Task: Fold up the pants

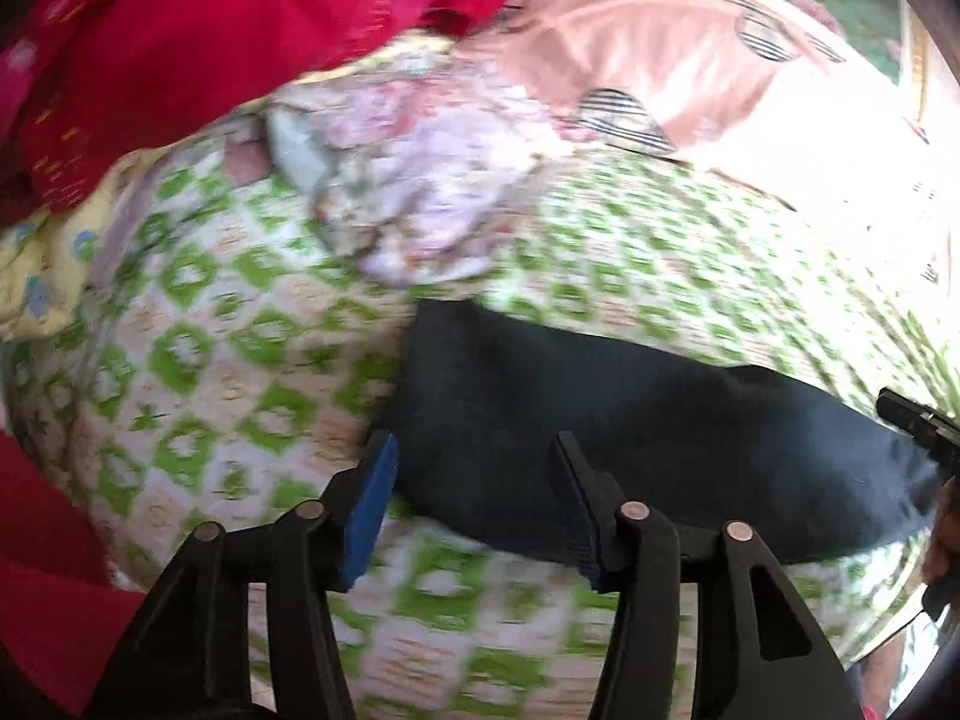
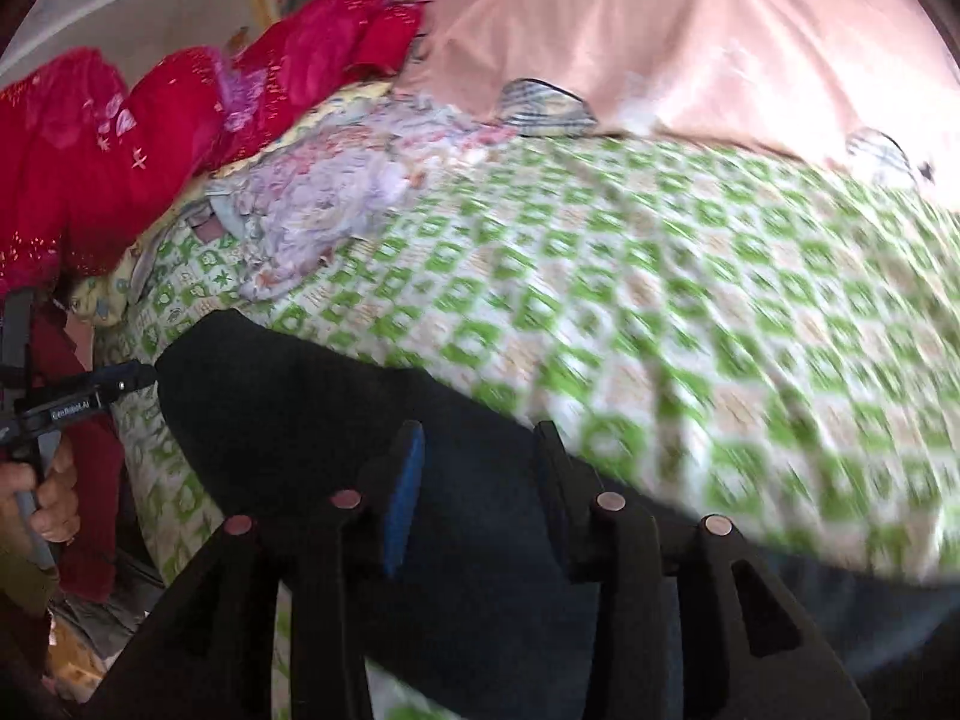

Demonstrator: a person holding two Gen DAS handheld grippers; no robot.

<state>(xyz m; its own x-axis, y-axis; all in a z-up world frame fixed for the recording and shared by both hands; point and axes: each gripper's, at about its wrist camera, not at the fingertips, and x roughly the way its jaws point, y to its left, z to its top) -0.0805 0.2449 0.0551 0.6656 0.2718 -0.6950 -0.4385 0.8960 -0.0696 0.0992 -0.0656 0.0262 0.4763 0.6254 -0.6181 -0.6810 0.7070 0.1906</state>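
Dark navy pants (image 1: 630,420) lie as a long folded band on a green-and-white patterned bedsheet (image 1: 210,390). In the left wrist view my left gripper (image 1: 474,462) hovers over the band's left end. Its blue-padded fingers (image 1: 375,498) stand apart, not pressing the cloth. The right gripper's tip (image 1: 912,420) shows at the band's far right end. In the right wrist view the pants (image 2: 270,408) run under my right gripper (image 2: 480,438), whose jaws are apart with cloth behind the gap. The left gripper (image 2: 90,390) sits at the pants' left end, held by a hand (image 2: 51,498).
A red embroidered garment (image 1: 210,30) is heaped at the back left. Beside it lies a crumpled floral cloth (image 1: 420,192) and a yellow cloth (image 1: 36,276). A pink sheet with striped hearts (image 2: 690,48) covers the far side. The bedsheet (image 2: 660,330) stretches right.
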